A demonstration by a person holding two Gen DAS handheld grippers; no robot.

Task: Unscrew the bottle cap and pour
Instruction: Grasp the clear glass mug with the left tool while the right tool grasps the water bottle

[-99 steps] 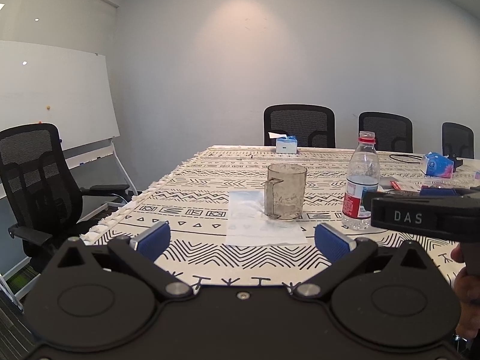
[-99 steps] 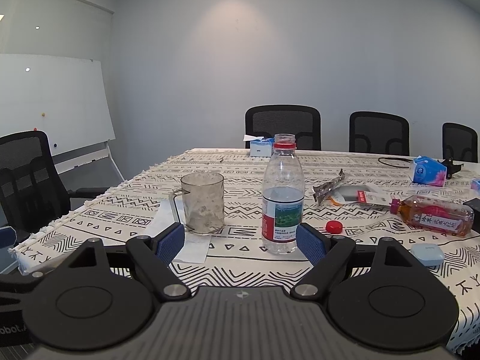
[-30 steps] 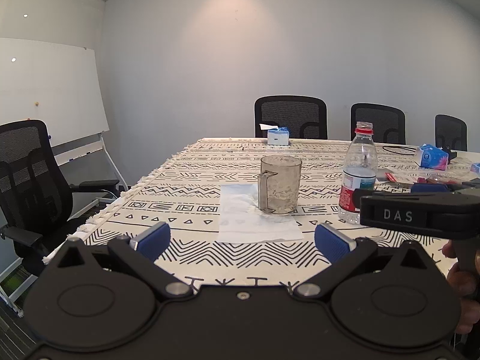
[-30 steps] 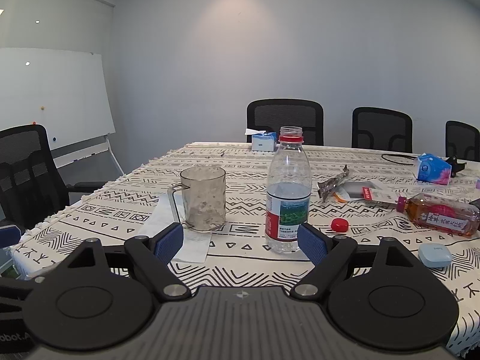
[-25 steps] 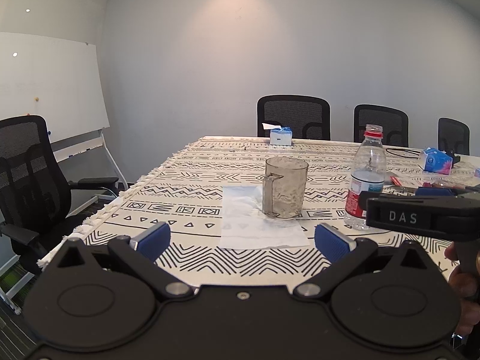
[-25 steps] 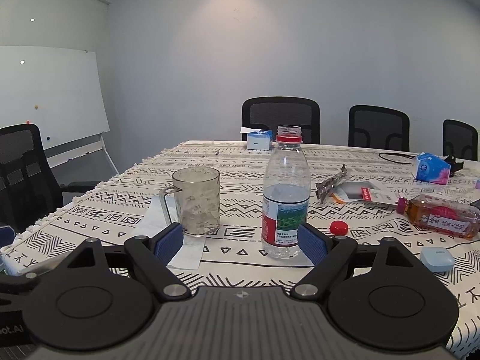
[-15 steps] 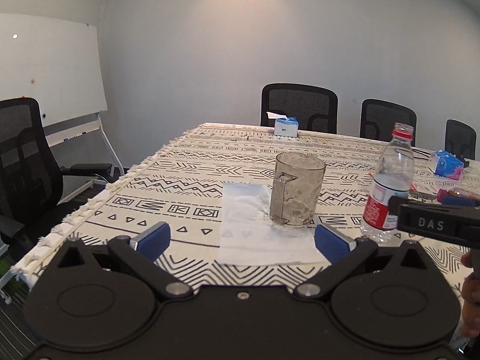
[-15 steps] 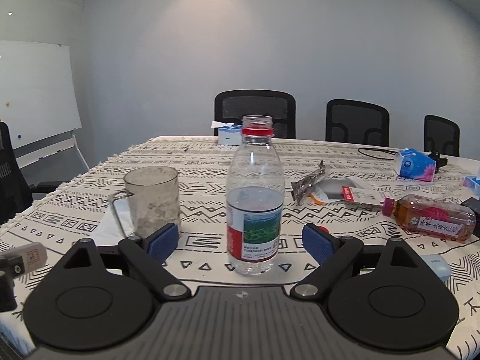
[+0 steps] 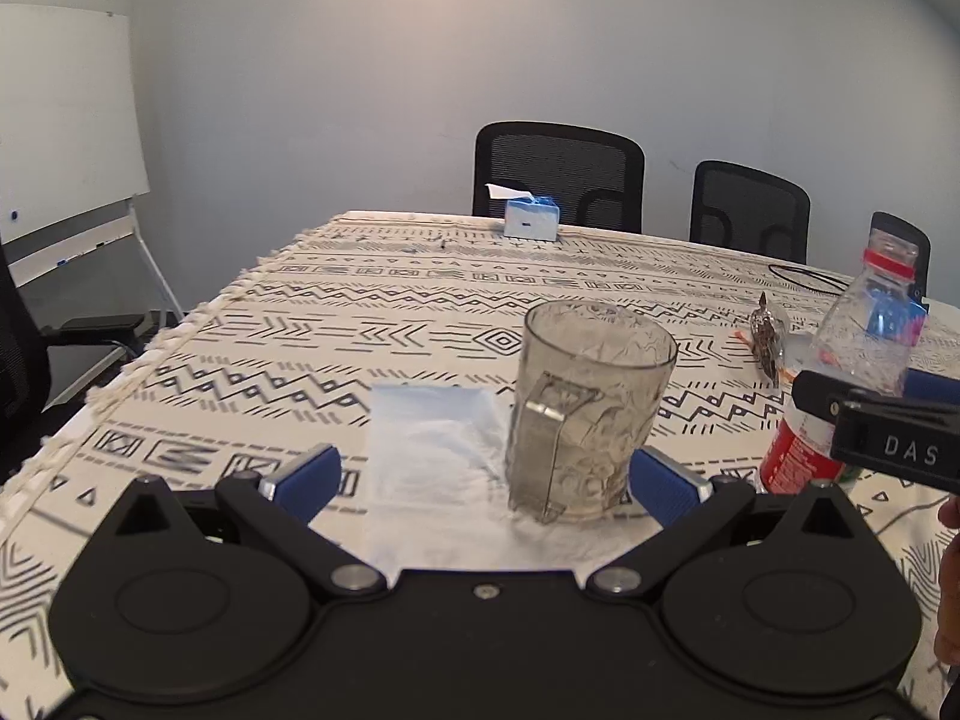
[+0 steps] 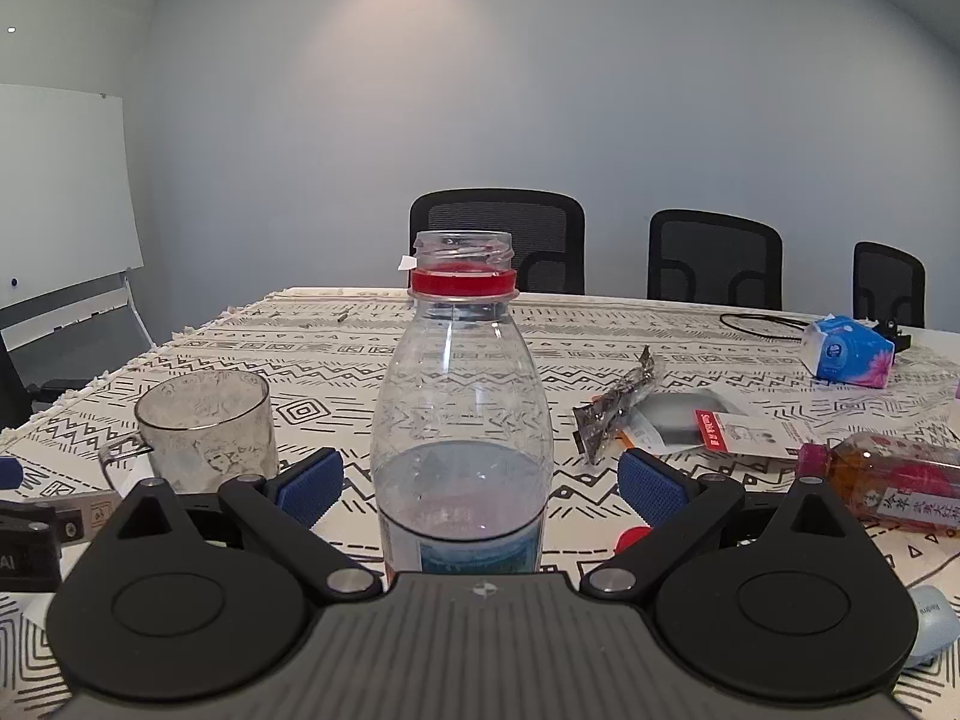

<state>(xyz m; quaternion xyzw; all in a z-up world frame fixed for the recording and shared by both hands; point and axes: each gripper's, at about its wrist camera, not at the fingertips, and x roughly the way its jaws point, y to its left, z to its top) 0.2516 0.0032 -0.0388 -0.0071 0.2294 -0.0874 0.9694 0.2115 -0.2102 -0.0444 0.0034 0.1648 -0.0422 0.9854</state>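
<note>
Because the cap (image 10: 631, 538) already lies off on the patterned cloth (image 10: 360, 360) just right of the bottle's base, we read the uncapped water bottle (image 10: 461, 420) as ready for pouring. It stands upright between the spread fingers of our right gripper (image 10: 477, 486), whose blue pads flank its body without touching it (a grasp looks imminent, we judge). Our left gripper (image 9: 483, 477), fingers likewise spread and empty, faces the handled cup (image 9: 591, 414), which sits on a white napkin (image 9: 432, 462), probably laid there to catch spills.
</note>
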